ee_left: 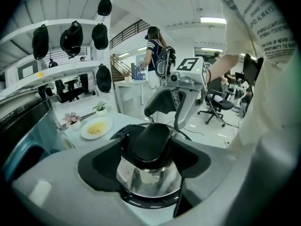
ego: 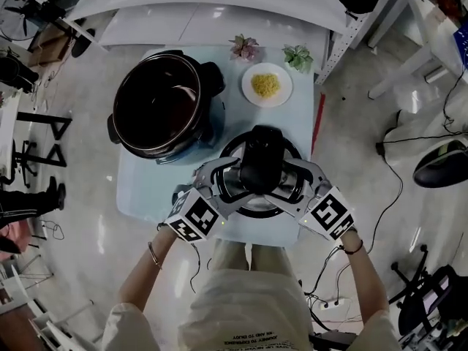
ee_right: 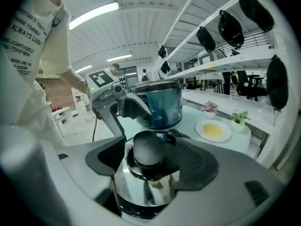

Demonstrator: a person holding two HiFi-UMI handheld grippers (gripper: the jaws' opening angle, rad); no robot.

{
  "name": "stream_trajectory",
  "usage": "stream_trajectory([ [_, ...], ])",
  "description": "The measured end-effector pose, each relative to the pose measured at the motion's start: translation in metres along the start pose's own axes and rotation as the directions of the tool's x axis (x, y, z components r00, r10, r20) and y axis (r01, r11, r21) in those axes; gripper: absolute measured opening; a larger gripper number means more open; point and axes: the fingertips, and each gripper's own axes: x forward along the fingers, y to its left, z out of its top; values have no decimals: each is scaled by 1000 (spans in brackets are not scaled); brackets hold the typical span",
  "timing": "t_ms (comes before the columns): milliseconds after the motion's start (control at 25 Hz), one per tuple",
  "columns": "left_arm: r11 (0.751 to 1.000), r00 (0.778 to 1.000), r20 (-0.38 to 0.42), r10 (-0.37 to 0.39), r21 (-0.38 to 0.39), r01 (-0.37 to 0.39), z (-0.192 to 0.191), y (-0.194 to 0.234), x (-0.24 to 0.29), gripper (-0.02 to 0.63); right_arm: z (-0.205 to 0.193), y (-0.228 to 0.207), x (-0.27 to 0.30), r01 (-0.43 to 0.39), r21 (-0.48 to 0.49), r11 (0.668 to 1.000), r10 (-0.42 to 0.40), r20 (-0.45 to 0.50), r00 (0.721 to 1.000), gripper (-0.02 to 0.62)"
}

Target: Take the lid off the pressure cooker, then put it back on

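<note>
On the surface [ego: 142, 189], the lid [ego: 262, 159] lies front-right of the cooker [ego: 161, 104]; the plate [ego: 267, 85] lies behind the lid.

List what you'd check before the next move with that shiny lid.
1. Lid off the cooker, lying on the table: ok.
2. Cooker open, nothing visible in the way inside: ok.
3. Left gripper jaws apart, one on each side of the lid's black handle: ok.
4. Right gripper jaws apart, set around the handle the same way: ok.
5. Pads in firm contact with the handle: cannot tell.
6. Plate and plants off to the side of the line from lid to cooker: ok.
</note>
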Motion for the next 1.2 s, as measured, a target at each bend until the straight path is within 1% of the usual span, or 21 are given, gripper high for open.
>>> stream_trajectory([
  [200,998,998,-47,-39,51,42,-9,-1,12,318,-12,0,12,-76,-63,995,73,-54,996,319],
  [520,990,993,-57,-100,95,105,-8,-3,29,317,-18,-2,26,-146,-86,986,139,-76,987,319],
  [720,976,985,-79,-154,142,164,-10,-8,36,316,-22,1,29,-182,-100,978,173,-95,980,319],
  [840,969,980,-74,-186,150,195,-11,-8,38,316,-23,1,30,-196,-100,975,188,-86,978,319],
  [920,965,975,-86,-205,148,215,-13,-7,40,316,-24,1,32,-210,-109,972,201,-86,976,319],
  [1040,960,970,-103,-221,153,235,-15,-9,43,316,-27,3,35,-237,-133,962,222,-119,968,319],
  [1200,946,963,-88,-254,184,267,-13,-12,44,311,-28,4,35,-267,-133,955,247,-148,958,316],
])
